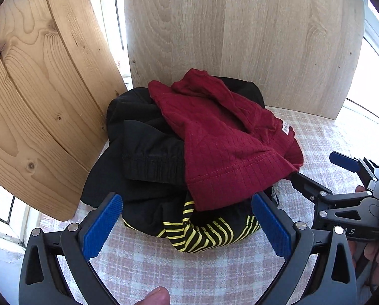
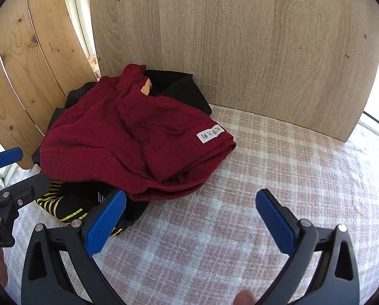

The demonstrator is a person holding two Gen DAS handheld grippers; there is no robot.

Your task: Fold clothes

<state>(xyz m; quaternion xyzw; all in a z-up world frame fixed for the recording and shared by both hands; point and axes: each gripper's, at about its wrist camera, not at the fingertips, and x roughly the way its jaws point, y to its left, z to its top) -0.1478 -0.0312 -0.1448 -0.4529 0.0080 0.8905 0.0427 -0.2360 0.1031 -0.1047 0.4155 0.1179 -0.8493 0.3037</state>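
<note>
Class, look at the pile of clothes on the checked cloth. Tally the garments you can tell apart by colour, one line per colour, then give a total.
Dark red garment: 1
Plain black garment: at least 1; folds hide whether there are more
Black garment with yellow stripes: 1
Total: at least 3

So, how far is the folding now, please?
Nothing looks folded yet. The dark red garment lies crumpled on top of the black clothes and the black and yellow striped piece, all in one heap on the checked cloth. Nothing is in hand: the left claw and the right claw are both open and empty. All the folding is left.
</note>
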